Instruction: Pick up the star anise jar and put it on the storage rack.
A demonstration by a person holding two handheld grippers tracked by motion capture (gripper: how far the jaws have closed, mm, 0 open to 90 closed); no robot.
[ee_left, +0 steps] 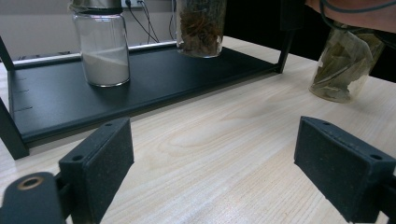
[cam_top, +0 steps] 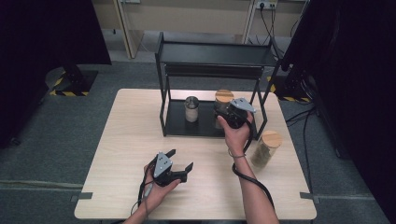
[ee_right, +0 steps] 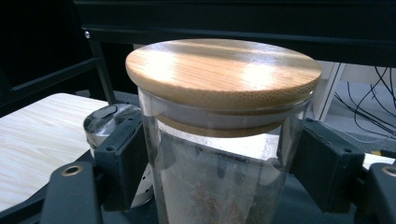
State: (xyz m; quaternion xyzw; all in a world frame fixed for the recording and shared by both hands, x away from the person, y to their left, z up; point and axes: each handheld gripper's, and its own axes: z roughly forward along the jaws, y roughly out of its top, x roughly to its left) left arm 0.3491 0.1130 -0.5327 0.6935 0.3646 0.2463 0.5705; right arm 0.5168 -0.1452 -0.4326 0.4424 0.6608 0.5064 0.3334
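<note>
Right gripper view: right tool (ee_right: 224, 154) is clamped on wood-lidded jar (ee_right: 223, 140), held at rack's lower shelf (cam_top: 182, 125). Jar should be kept upright & set down before release. Left tool (cam_top: 179, 162), jaws apart, idles over surface (cam_top: 126, 140). High view adds leaf jar (cam_top: 266, 148) w/ rack layout.

Your high view looks forward and down on the whole table (cam_top: 121, 154) from above your side. Your left gripper view sits low over the near tabletop, facing the far rack (ee_left: 154, 84) and the white-powder jar (ee_left: 102, 51). Your right gripper view is pressed close to the wooden-lidded jar (ee_right: 223, 74). Both gripper views share the rack and those jars.
</note>
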